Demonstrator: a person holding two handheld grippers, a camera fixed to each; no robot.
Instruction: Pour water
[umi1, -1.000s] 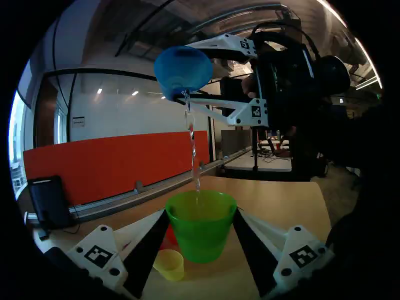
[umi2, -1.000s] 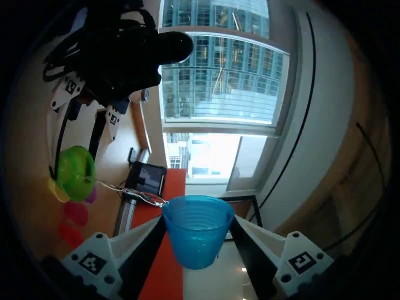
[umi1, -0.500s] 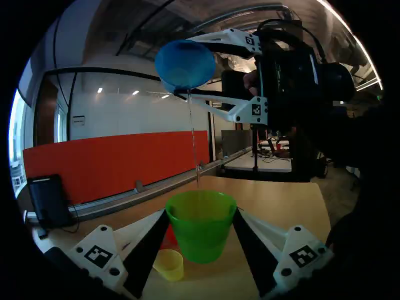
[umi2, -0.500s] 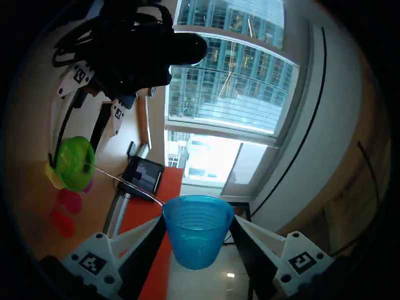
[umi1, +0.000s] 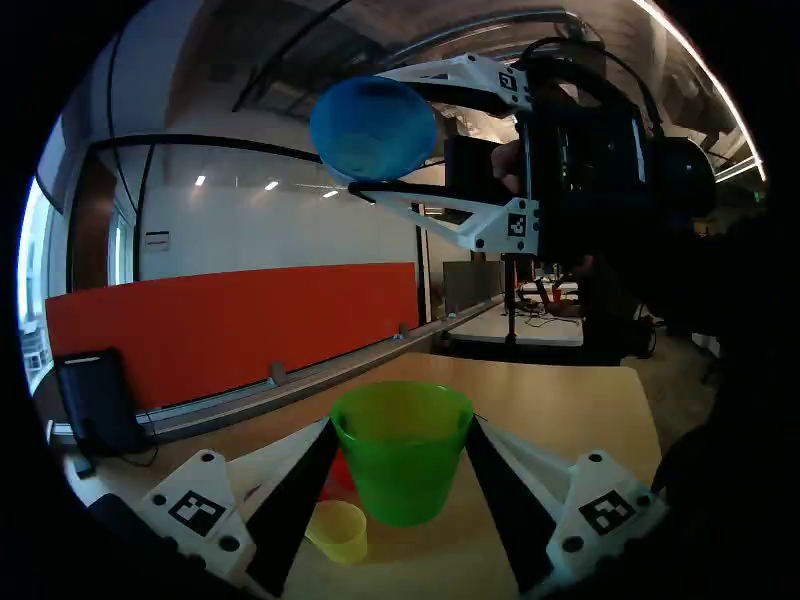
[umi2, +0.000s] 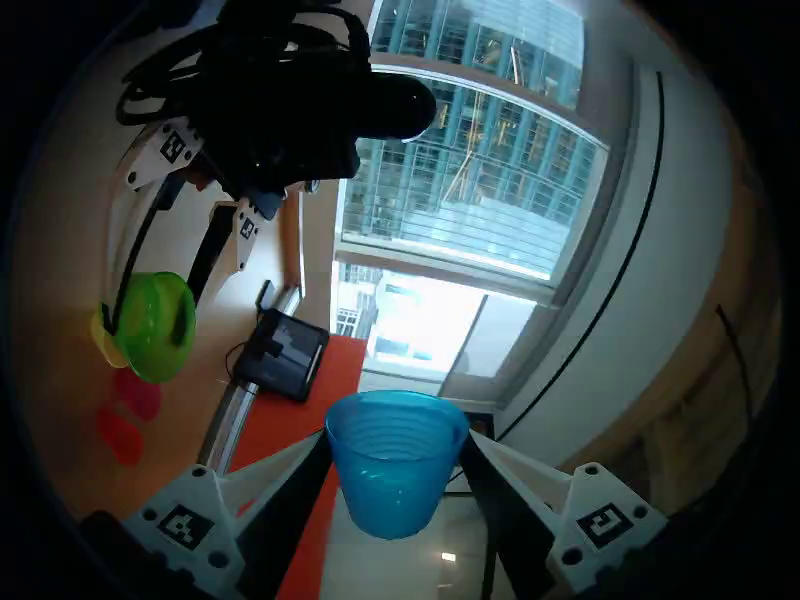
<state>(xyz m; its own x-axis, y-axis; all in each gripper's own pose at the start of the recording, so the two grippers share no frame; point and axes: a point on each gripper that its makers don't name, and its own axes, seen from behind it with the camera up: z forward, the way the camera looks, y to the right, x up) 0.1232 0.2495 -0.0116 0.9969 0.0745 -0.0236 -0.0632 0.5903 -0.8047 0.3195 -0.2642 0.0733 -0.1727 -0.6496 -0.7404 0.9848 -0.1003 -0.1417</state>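
At the bottom centre of the left gripper view, the left gripper (umi1: 402, 445) pinches the green cup (umi1: 402, 470) by its sides. The cup is upright with its mouth open upward, which suits a receiver. Whether its base rests on the bench (umi1: 560, 400) I cannot tell. Just to its lower left a small yellow cup (umi1: 338, 528) stands on the bench, with something red (umi1: 338, 475) partly hidden behind it.

Farther off, at upper centre, the right gripper (umi1: 365, 135) clamps the blue cup (umi1: 372, 128) high above the green one. It is tipped on its side with its mouth toward the camera, so anything leaving the lip would drop into the green cup. No stream shows between them, so I judge the pour finished or paused.

Beyond the bench an orange panel (umi1: 230, 320) runs along the wall, and a dark device (umi1: 95, 400) leans at lower left.

The only printed marks are square black-and-white markers (umi1: 196, 511) on the gripper fingers. A small wall sign (umi1: 157, 241) at the left is too small to read.
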